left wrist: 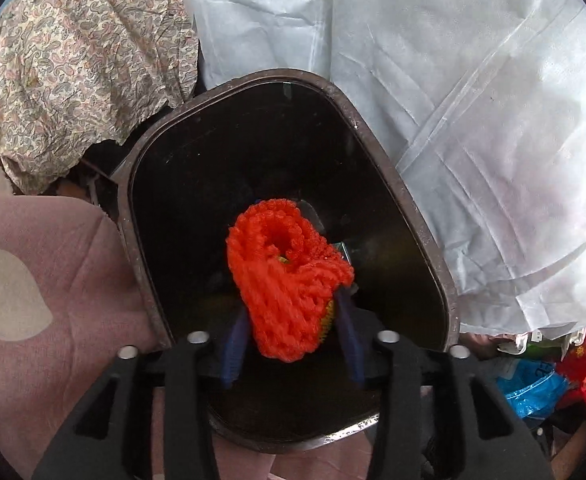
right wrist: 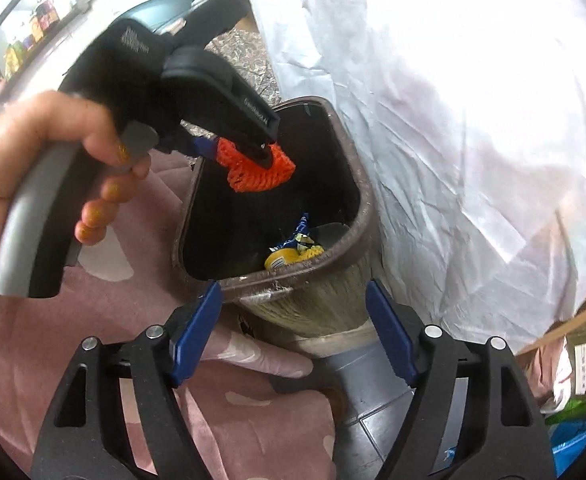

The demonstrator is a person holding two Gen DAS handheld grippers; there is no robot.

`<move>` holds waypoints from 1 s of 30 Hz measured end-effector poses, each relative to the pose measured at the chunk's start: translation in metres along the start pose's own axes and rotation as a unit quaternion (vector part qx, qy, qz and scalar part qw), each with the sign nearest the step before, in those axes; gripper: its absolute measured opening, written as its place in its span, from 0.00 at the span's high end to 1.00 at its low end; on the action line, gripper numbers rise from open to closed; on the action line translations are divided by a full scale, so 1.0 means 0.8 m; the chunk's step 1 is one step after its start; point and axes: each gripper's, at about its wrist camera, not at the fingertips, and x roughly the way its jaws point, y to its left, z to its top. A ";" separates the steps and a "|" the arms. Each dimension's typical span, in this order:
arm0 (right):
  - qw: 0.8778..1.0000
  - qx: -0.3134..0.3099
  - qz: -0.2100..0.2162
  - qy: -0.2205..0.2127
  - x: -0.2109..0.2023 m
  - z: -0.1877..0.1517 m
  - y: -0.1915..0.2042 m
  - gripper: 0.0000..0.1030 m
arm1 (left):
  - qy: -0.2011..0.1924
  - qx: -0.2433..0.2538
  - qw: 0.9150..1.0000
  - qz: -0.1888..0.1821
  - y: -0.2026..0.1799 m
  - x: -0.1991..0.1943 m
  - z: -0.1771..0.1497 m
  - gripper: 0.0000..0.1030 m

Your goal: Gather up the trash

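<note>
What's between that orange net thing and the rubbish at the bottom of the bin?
Nothing but empty dark bin interior. In the right wrist view the orange net, clamped in the left gripper, hangs above the wrappers inside the trash bin.

A white non-woven sheet (left wrist: pixel 473 128) is hanging crumpled at the right. A paisley-print cloth (left wrist: pixel 81 64) is bunching at the upper left. A pink rug (right wrist: pixel 105 320) with pale patches is lying on grey floor tiles (right wrist: pixel 377 416). A shelf of jars (right wrist: pixel 33 28) is showing far off. Blue and red bags (left wrist: pixel 561 380) are sitting at the lower right.
</note>
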 end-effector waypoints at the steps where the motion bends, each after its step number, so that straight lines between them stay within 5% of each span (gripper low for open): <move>1: 1.000 0.001 0.000 -0.001 -0.004 -0.001 -0.001 0.27 | -0.003 0.000 1.000 -0.004 0.001 -0.003 -0.001 0.50; 5: 1.000 0.000 -0.008 -0.005 -0.017 -0.003 0.000 0.26 | -0.025 0.010 1.000 -0.009 -0.002 -0.021 -0.004 0.35; 14: 0.997 -0.046 -0.056 -0.037 -0.074 -0.023 0.028 0.20 | -0.120 0.052 0.991 -0.042 -0.016 -0.120 -0.049 0.26; 22: 0.991 -0.048 -0.075 -0.099 -0.150 -0.036 0.052 0.16 | -0.256 0.099 0.960 -0.059 -0.008 -0.254 -0.163 0.11; 30: 0.977 -0.077 -0.079 -0.183 -0.249 -0.045 0.107 0.06 | -0.381 0.093 0.920 -0.025 0.050 -0.352 -0.298 0.05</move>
